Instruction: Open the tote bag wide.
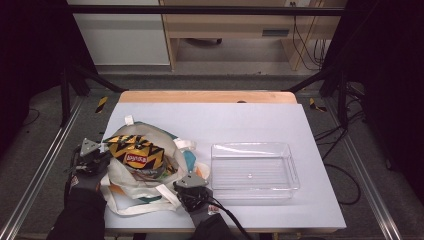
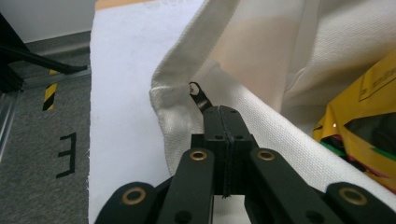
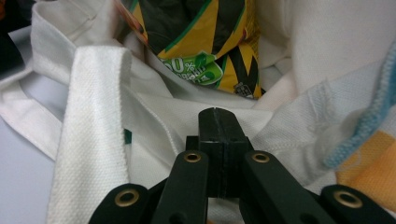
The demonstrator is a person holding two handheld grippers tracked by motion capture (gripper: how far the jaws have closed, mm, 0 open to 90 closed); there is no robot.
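I count one white canvas tote bag (image 1: 131,192), one yellow-and-black Lay's chip bag (image 1: 136,152) inside it, one clear plastic tray (image 1: 254,170) (empty-looking), and my two grippers: left gripper (image 1: 90,159), right gripper (image 1: 191,192).

The chip bag (image 1: 137,155) reads "Lay's" in the high view and "50%" on its green badge.

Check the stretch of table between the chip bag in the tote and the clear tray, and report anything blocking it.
Nothing visible blocks it. The chip bag sits in the open tote bag; the table up to the clear tray is bare. The tote's rim is all it must pass.
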